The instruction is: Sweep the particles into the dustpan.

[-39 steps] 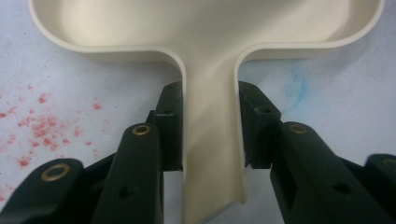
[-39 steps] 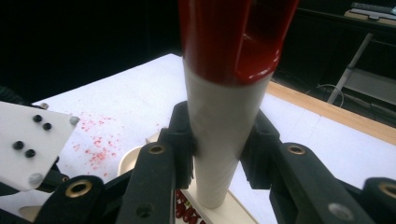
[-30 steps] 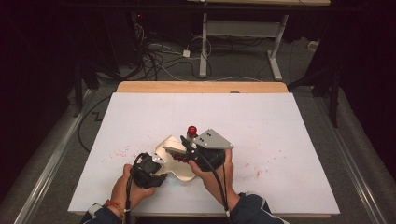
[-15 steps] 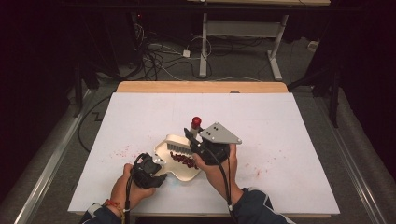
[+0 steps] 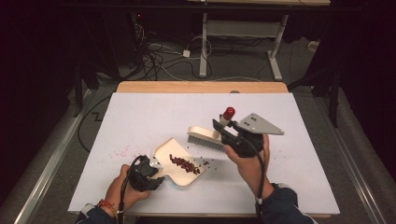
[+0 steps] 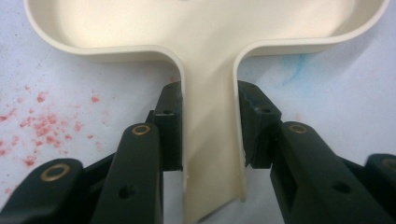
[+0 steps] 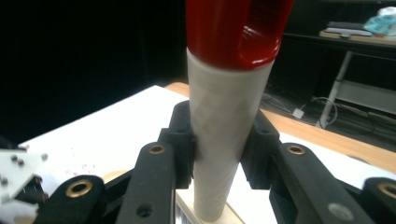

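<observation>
A cream dustpan (image 5: pixel 180 161) lies flat on the white table (image 5: pixel 140 116), near the table's front edge and a little left of its middle, with a small heap of dark red crumbs (image 5: pixel 185 164) gathered in its pan toward the right-hand side. The dustpan's short handle points toward the person, and the left gripper (image 5: pixel 148 173) is clamped on it: in the left gripper view the two black jaws press against either side of the cream handle (image 6: pixel 210 154), just below where it widens into the pan. A few loose crumbs sit on the table just right of the dustpan, and a faint scatter of pink-red dust (image 5: pixel 122 151) marks the white surface to the dustpan's left, seen close up as red specks (image 6: pixel 42 123) beside the jaws.

Above and to the right of the dustpan, the right gripper (image 5: pixel 226 130) grips a hand brush (image 5: pixel 205 138) by its pale handle, which ends in a glossy red tip (image 5: pixel 229 113); the right gripper view shows both jaws closed tight on that handle (image 7: pixel 219 154). The brush's bristled head hangs just beyond the dustpan's far rim, apart from it. Behind the table, cables (image 5: pixel 159 56) trail across the dark floor.
</observation>
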